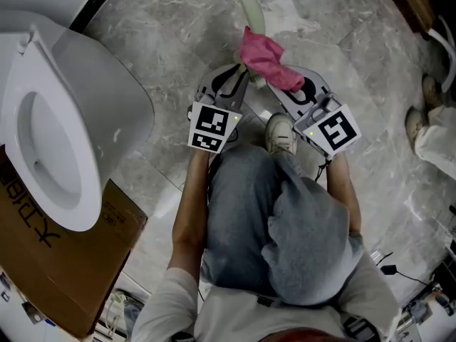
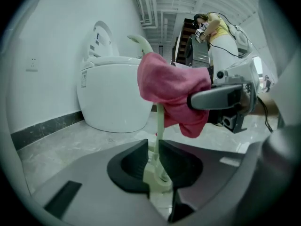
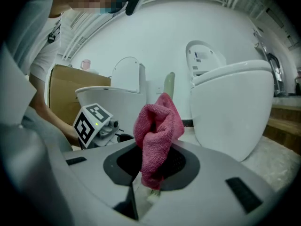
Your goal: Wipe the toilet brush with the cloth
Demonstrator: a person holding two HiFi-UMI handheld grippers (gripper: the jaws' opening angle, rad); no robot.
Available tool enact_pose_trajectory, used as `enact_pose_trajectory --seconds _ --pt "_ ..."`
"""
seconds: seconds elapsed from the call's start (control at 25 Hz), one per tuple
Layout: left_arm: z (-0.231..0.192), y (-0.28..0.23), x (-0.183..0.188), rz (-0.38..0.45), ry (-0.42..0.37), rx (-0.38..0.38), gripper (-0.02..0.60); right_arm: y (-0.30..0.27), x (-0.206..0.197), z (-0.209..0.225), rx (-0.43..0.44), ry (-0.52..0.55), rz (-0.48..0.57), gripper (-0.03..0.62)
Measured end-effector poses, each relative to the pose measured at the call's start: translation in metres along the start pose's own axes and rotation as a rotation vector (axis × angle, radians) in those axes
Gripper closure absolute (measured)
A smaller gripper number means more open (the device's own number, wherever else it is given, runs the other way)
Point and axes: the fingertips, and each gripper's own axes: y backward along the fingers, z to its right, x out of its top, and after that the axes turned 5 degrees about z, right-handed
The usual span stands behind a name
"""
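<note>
The left hand-held gripper (image 2: pixel 153 160) is closed on the toilet brush (image 2: pixel 159 126), the right hand-held gripper (image 3: pixel 151 167) on the cloth (image 3: pixel 157 126), which is laid against it; wiping is judged under way, unfinished.

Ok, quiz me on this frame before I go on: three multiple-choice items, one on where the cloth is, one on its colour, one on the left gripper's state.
1. Where is the cloth?
A. lying on the floor
B. draped over a toilet seat
C. on the toilet brush handle
2. What colour is the cloth?
A. pink
B. blue
C. white
3. The left gripper is:
A. open and empty
B. shut on the toilet brush
C. shut on the cloth
Answers: 1 C, the right gripper holds it against the pale handle; 2 A, plainly pink in all views; 3 B, its jaws clamp the handle below the cloth.
</note>
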Motion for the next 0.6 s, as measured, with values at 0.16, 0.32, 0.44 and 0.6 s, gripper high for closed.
enact_pose_trajectory --seconds 0.16,0.32,0.44,0.6 --pt "0.0 0.001 -0.006 -0.01 0.004 -0.001 0.508 -0.005 -0.04 0.006 -0.007 -0.031 -0.053 0.526" --pt "0.0 0.002 -0.01 -0.013 0.009 -0.003 0.508 -0.011 -0.075 0.005 0.004 -0.059 -0.121 0.526" --pt "-0.002 0.003 -0.011 -0.013 0.013 -0.001 0.508 -0.017 -0.095 0.003 0.016 -0.076 -0.157 0.526" --pt "-0.003 0.004 -0.014 -0.014 0.02 0.002 0.508 -0.023 -0.114 0.0 0.031 -0.095 -0.197 0.526"
